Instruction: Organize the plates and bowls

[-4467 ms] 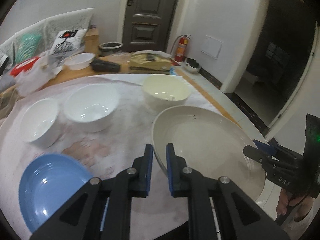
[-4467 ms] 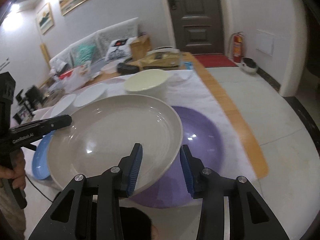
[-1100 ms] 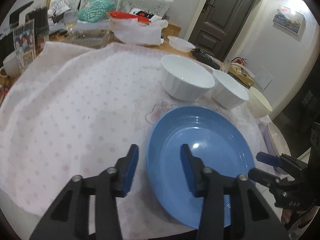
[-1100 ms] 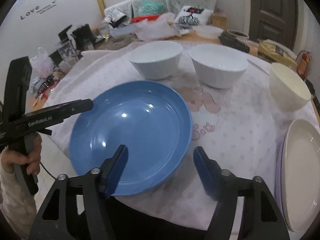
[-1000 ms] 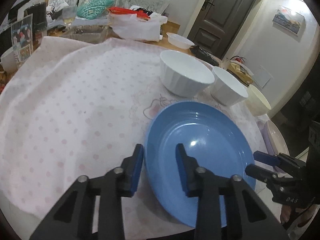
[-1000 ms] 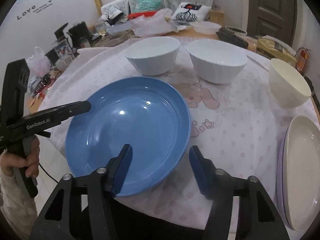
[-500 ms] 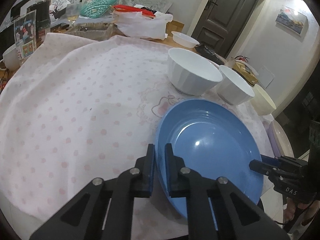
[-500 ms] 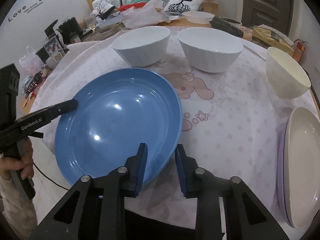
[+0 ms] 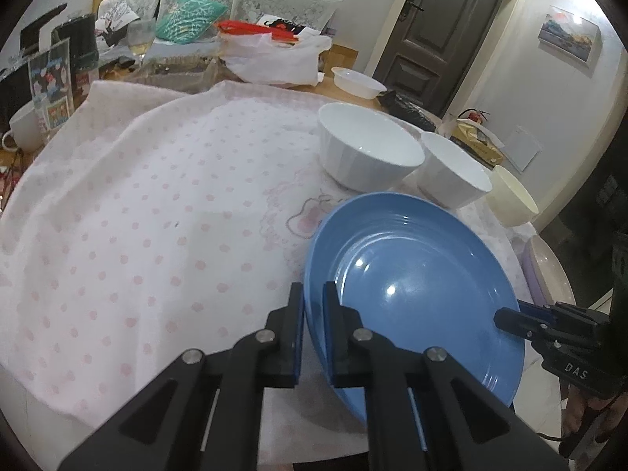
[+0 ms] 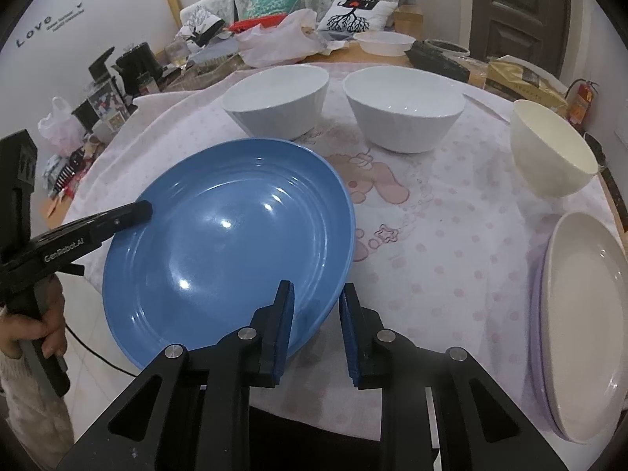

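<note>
Plates and bowls sit on a round table under a pink-dotted cloth, and everything below is placed against the blue plate. At that plate's left rim the left gripper is clamped on the edge, one pad under the rim and one inside it; a hand holds its black handle. The plate itself lies at the near edge of the table, tilted, its near side lifted off the cloth. At its near right rim the right gripper is closed on the edge as well, with the plate's lip between the blue pads. Beyond the plate stand two white bowls side by side, upright, the left one just past the plate's far rim. Further right of the plate stands a cream bowl, apart from the others. Farthest right, well apart from the blue plate, a beige plate rests on a lilac plate at the table's edge.
</note>
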Demonstrator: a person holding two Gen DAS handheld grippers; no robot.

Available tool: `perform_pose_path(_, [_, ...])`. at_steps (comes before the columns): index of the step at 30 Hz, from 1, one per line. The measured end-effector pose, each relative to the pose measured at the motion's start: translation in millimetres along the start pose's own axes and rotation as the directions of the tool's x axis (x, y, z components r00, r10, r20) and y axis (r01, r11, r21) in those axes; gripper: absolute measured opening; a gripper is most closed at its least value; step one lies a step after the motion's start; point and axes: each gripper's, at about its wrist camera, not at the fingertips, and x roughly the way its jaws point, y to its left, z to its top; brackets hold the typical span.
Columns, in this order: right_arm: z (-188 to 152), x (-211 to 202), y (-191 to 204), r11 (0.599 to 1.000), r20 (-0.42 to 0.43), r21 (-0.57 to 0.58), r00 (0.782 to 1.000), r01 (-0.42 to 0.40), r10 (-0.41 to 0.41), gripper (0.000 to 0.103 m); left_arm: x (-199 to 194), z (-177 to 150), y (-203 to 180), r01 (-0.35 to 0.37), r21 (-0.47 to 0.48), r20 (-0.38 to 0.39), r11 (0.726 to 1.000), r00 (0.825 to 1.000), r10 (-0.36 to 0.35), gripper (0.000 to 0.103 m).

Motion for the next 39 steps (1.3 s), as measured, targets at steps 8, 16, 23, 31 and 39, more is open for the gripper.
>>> perform_pose_path(8, [-3.5,-19.3,-12.3,1.000,0.047,0.026,0.999,0.001,-0.002,0.018,-12.6,8.6,-23.9,0.022,0.027,0.025,0.999,0.999,-0.023,0.007])
perform_pose_path(16, [-12.9,-45.7,-36.2,0.998,0.100,0.063,0.995,0.014,-0.020,0.018,-23.7,16.8,-62.9,0.041,0.090,0.047,0.995,0.998,-0.045,0.007])
perform_pose_path(23, [-24.5,-73.2,-69.4,0.993,0.142,0.114,0.988,0.044,-0.060,0.018,-24.0,24.8,-111.8,0.068,0.154,0.050,0.986,0.996,-0.077,0.007])
perform_pose_path(31, [-41.9,-104.0,-120.9,0.973,0.182,0.213,0.975,0.090,-0.130,0.018,-10.8,36.8,-184.5,0.109,0.255,0.033,0.961,0.992,-0.121,0.007])
perform_pose_path(39, [-61.9,-131.8,-175.7,0.937,0.191,0.312,0.956,0.158,-0.224,0.018,23.8,38.1,-259.1,0.148,0.348,-0.036,0.926,0.989,-0.145,0.007])
